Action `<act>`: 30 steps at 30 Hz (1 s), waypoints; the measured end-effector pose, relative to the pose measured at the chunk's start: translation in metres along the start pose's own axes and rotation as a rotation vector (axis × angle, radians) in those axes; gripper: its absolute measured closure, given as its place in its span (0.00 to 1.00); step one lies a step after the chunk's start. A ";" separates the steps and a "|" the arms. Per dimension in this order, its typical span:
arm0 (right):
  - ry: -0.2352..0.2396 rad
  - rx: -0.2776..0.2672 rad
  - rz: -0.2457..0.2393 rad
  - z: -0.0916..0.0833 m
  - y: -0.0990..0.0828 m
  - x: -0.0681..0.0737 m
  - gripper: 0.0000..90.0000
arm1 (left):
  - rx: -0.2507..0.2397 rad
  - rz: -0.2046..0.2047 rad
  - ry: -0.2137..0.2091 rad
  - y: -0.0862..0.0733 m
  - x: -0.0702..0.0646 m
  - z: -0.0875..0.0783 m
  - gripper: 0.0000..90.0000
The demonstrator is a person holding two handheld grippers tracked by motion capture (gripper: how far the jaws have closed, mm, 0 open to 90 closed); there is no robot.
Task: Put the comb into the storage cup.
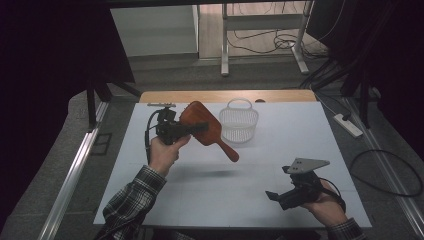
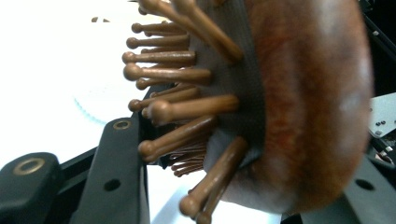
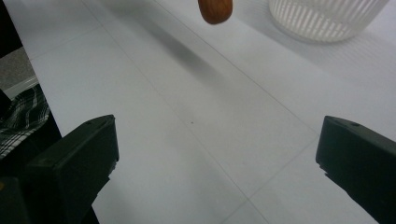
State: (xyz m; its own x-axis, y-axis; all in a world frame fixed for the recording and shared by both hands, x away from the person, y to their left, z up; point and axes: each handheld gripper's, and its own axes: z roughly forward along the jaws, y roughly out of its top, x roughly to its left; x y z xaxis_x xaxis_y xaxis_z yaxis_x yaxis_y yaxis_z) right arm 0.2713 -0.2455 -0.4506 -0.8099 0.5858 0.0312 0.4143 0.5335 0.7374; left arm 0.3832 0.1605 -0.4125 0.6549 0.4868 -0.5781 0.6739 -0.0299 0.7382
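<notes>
Wooden hairbrush [image 1: 206, 127] unmarked, clamped in left claw [image 1: 196, 127], lifted above table [image 1: 200, 200]

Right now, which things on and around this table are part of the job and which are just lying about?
In the job:
wooden hairbrush, clamped in the left gripper and held off the table
white basket, right beside the brush
right gripper, fingers apart, holding nothing

Lying about:
power strip on the floor
cables by the far desk

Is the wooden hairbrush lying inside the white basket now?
No, the left gripper holds the hairbrush by its head in the air, beside the white basket, which stands on the table.
</notes>
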 end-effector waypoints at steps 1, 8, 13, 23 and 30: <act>-0.004 0.000 0.005 -0.001 -0.001 -0.001 0.00 | -0.003 0.001 0.003 0.003 0.001 0.000 0.59; -0.031 0.012 0.029 -0.010 -0.012 -0.006 0.00 | -0.020 -0.010 0.009 0.011 0.004 -0.004 0.59; -0.050 0.013 0.055 -0.016 -0.019 -0.010 0.00 | -0.026 -0.014 0.017 0.016 0.006 -0.005 0.59; -0.088 0.011 0.104 -0.028 -0.031 -0.016 0.00 | -0.030 -0.014 0.026 0.025 0.007 -0.004 0.59; -0.130 0.028 0.157 -0.040 -0.042 -0.019 0.00 | -0.042 -0.022 0.030 0.032 0.008 -0.004 0.59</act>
State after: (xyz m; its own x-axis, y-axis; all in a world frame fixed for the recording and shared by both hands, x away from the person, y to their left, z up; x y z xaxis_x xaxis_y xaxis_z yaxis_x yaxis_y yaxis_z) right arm 0.2525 -0.3034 -0.4546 -0.6747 0.7361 0.0551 0.5440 0.4454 0.7111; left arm 0.4086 0.1671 -0.3926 0.6289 0.5130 -0.5842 0.6727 0.0176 0.7397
